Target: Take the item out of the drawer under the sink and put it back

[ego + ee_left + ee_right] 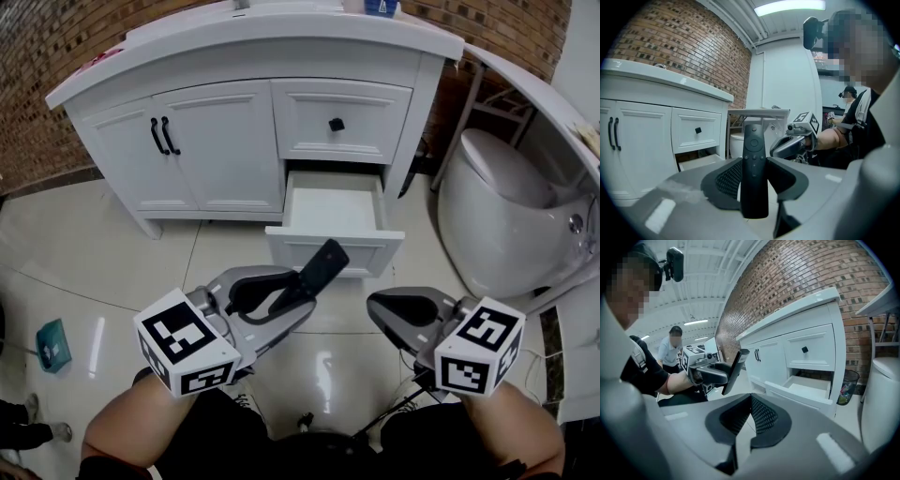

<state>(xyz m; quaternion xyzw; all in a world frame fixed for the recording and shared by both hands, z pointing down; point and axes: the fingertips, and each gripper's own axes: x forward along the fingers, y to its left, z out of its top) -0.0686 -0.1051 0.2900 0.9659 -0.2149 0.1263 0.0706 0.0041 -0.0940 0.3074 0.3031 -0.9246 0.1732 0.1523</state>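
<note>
A black remote control [317, 270] sticks up and forward from my left gripper [281, 292], whose jaws are shut on its lower half. In the left gripper view the remote [754, 140] stands upright between the pads, buttons facing the camera. The lower drawer [334, 212] of the white vanity is pulled out just ahead of the remote, and its inside looks bare. My right gripper [392, 311] hovers to the right, level with the left one; its tips [751, 397] meet with nothing between them. The right gripper view also shows the remote [733, 369] and the open drawer [806, 391].
The white vanity [216, 141] has two doors at the left and a closed upper drawer [337, 122]. A white toilet [506, 216] stands at the right, with a small bin [846, 385] beside it. A teal object [53, 345] lies on the glossy tile floor at the left.
</note>
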